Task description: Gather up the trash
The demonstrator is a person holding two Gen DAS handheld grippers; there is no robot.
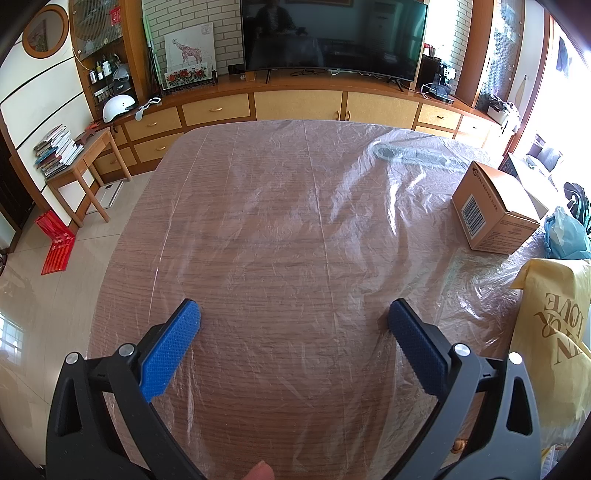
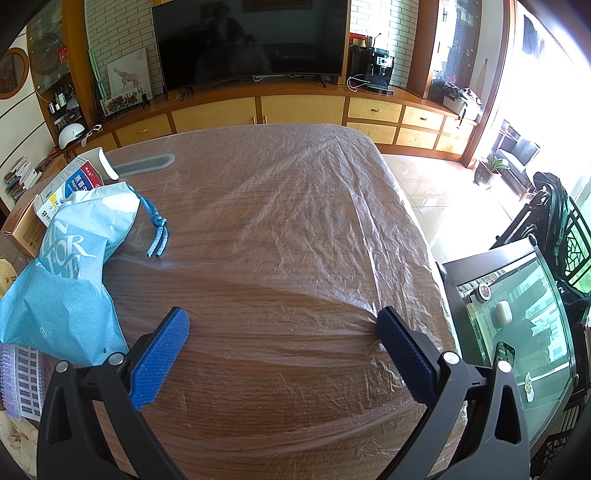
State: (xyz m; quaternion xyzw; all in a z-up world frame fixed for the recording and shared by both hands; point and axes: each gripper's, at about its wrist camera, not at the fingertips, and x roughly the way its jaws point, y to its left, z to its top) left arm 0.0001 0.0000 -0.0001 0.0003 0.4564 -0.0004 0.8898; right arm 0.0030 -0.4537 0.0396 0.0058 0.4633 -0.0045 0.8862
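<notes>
A dark television [image 1: 334, 35] stands on a long wooden cabinet [image 1: 299, 105] against a white brick wall. A giraffe picture [image 1: 190, 48] leans beside the screen, and a white helmet [image 1: 117, 107] rests on the cabinet's left end. A stack of books [image 1: 55, 149] sits on a small side table [image 1: 86, 173], with a red stool [image 1: 55, 247] on the tiled floor [image 2: 443, 199]. A glass-topped stand [image 2: 517, 325] is beside the surface [image 2: 280, 229], and an armchair [image 2: 517, 157] sits by the bright window.

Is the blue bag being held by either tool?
No. The blue bag lies on the table, and the right tool is open and empty.
</notes>
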